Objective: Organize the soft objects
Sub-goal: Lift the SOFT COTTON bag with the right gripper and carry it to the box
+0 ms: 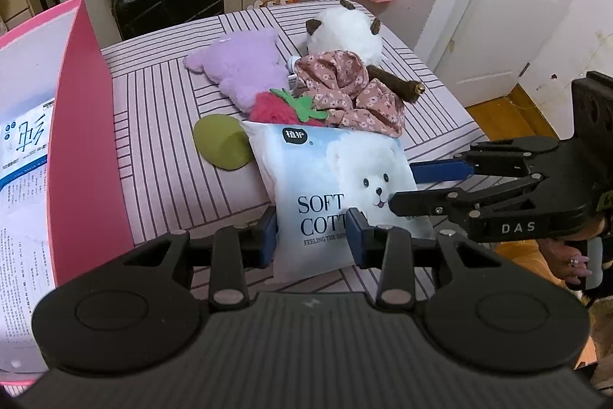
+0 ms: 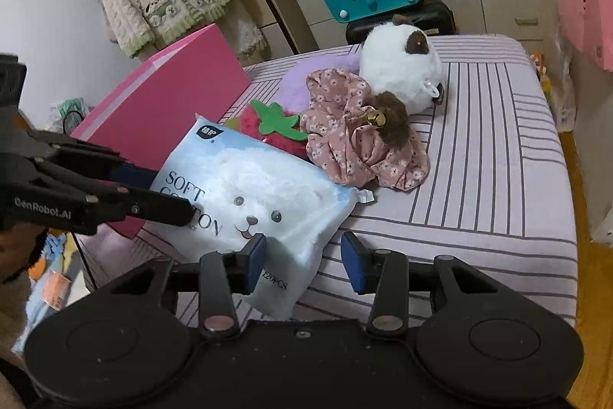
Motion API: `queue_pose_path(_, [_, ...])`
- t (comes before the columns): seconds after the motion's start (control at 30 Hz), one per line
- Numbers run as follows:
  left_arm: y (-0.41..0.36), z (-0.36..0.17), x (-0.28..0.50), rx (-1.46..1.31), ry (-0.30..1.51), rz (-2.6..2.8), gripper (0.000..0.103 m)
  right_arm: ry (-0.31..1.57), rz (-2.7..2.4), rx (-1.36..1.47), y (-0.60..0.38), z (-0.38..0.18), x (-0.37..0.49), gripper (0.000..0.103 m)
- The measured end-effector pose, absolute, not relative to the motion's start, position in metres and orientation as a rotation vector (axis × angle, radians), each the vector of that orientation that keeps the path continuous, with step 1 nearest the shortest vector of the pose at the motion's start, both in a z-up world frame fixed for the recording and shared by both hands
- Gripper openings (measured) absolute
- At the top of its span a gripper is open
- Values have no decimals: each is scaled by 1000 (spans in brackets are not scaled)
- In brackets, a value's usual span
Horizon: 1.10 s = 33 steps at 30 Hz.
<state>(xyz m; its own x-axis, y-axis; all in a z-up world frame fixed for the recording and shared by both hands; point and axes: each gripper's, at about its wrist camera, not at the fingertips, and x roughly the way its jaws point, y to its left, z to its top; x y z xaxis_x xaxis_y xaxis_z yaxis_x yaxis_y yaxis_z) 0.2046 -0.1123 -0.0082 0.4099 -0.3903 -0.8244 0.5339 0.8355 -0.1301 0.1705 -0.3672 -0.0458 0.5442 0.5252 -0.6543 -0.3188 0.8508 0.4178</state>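
Cotton pack (image 1: 329, 194): lower centre of the left wrist view, leaning on the striped bed (image 1: 161, 148), its top edge against the strawberry plush (image 1: 285, 108) and the floral cloth (image 1: 345, 94).
Left claw (image 1: 312, 236): nearly shut, both blue pads pinching the pack's lower edge.
Right claw (image 2: 302, 259): partly open; one pad touches the pack's corner, the other stands clear over bare sheet, so it holds nothing.
Pink box (image 1: 88, 125): at the left of the frame, open, probably where the pack goes.
Risk, slip: the wrapper looks slick and puffy; a one-edge pinch could let it slide out when lifted.
Risk, drag: lifting might pull the strawberry plush or the green pad (image 1: 222, 148) along.
Risk, snag: the pack could catch the box wall.
Risk, clash: the two claws sit close and could knock together.
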Motion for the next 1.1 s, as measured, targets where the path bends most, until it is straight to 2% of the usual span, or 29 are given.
queue_pose_path(0.1, [-114, -9, 204, 156, 991, -589, 36, 873, 530, 314, -367, -48, 173, 48])
queue_pose_path(0.2, [-114, -10, 203, 164, 975, -588, 36, 871, 514, 319, -366, -47, 173, 40])
queue_pose_path(0.3, [-113, -9, 200, 161, 965, -589, 36, 869, 503, 327, -366, -44, 172, 37])
queue_pose_path(1.1, [-76, 35, 140, 122, 824, -616, 36, 735, 499, 153, -328, 33, 132, 40])
